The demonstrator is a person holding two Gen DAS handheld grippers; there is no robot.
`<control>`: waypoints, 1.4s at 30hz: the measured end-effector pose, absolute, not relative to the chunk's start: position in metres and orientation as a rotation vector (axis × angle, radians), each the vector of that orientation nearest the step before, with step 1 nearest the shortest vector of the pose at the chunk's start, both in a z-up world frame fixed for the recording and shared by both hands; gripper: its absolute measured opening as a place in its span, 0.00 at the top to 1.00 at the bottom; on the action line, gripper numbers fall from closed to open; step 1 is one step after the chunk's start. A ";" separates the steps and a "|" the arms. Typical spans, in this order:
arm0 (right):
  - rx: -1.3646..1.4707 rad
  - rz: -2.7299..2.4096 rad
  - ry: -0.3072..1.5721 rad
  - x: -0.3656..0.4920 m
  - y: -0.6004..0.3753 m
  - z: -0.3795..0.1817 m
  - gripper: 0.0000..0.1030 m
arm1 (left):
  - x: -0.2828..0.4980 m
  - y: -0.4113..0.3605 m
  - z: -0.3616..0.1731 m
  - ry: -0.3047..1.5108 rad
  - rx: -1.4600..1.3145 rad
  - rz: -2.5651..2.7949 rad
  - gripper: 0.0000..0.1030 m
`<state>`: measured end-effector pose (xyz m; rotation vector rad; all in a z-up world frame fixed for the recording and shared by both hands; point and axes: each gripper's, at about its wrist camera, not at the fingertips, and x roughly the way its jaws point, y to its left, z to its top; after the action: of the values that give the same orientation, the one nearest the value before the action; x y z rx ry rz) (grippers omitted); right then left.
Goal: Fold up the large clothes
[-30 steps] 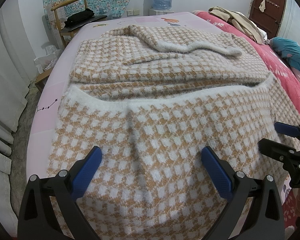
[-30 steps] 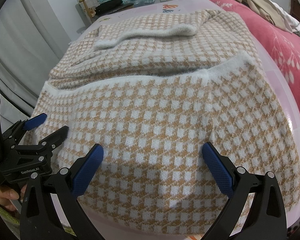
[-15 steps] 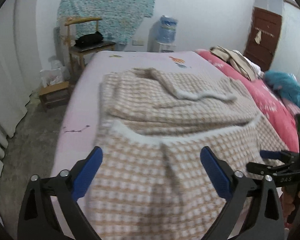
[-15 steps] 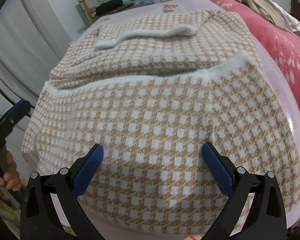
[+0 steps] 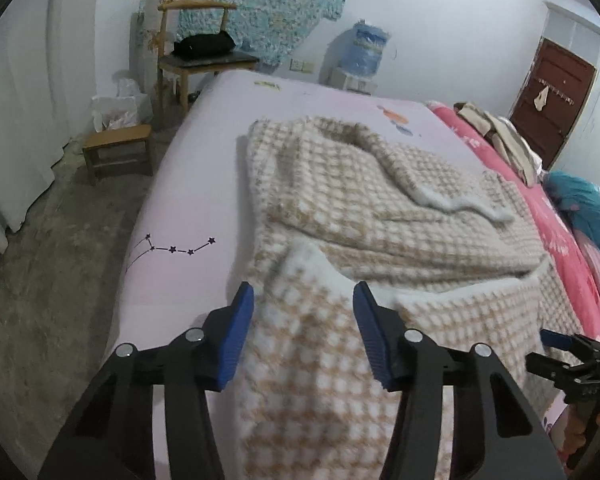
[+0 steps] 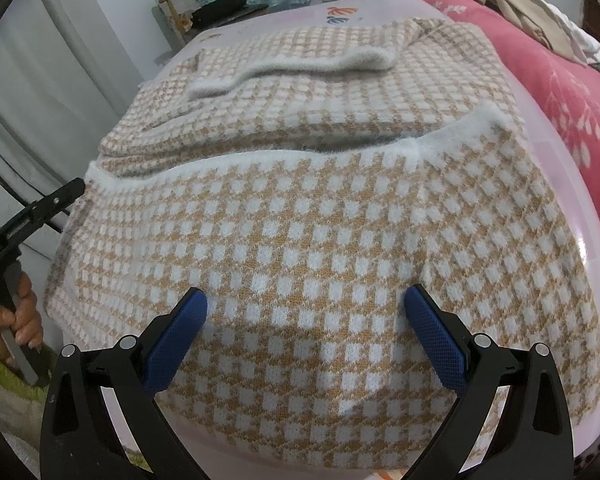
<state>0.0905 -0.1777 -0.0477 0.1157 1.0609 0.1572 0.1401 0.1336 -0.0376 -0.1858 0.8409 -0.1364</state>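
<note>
A tan-and-white checked sweater [image 5: 380, 208] lies on the pink bed sheet [image 5: 196, 200], its near part folded up over the rest and a sleeve laid across the far part. My left gripper [image 5: 302, 320] hovers at the near left corner of the fold. Its jaws are closing with the fluffy white hem corner between the blue pads, which do not visibly press it. In the right wrist view, my right gripper [image 6: 306, 312] stands open over the near middle of the sweater [image 6: 320, 220]. One left gripper finger [image 6: 60, 198] shows at that view's left edge.
A wooden chair [image 5: 196, 40] with a black bag and a low stool [image 5: 118, 148] stand left of the bed. A water bottle [image 5: 366, 50] is at the far wall. A red blanket [image 5: 560, 232] with piled clothes [image 5: 500, 136] lies to the right.
My left gripper has moved left from the sweater's middle to its near left corner, rolled a little, and its jaws have narrowed around the hem. The right gripper has stayed still.
</note>
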 end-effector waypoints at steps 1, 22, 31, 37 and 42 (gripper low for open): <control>0.115 0.157 1.062 0.091 -0.177 -0.048 0.07 | 0.145 0.135 -0.042 0.865 -0.193 -0.147 0.57; 0.110 0.160 1.063 0.094 -0.177 -0.049 0.06 | 0.164 0.149 -0.052 0.969 -0.276 -0.338 0.61; 0.111 0.161 1.059 0.095 -0.176 -0.048 0.06 | 0.148 0.123 -0.045 1.014 -0.015 -0.228 0.61; 0.175 0.215 1.058 0.096 -0.191 -0.040 0.08 | 0.140 0.094 -0.047 0.970 0.174 -0.092 0.61; 0.251 0.177 0.937 0.090 -0.248 -0.007 0.09 | 0.136 0.086 -0.047 0.947 0.244 -0.029 0.61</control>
<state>0.0896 -0.2476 -0.0070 0.2512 0.9373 0.1771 0.1363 0.0856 -0.0474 0.2438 0.9469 -0.0294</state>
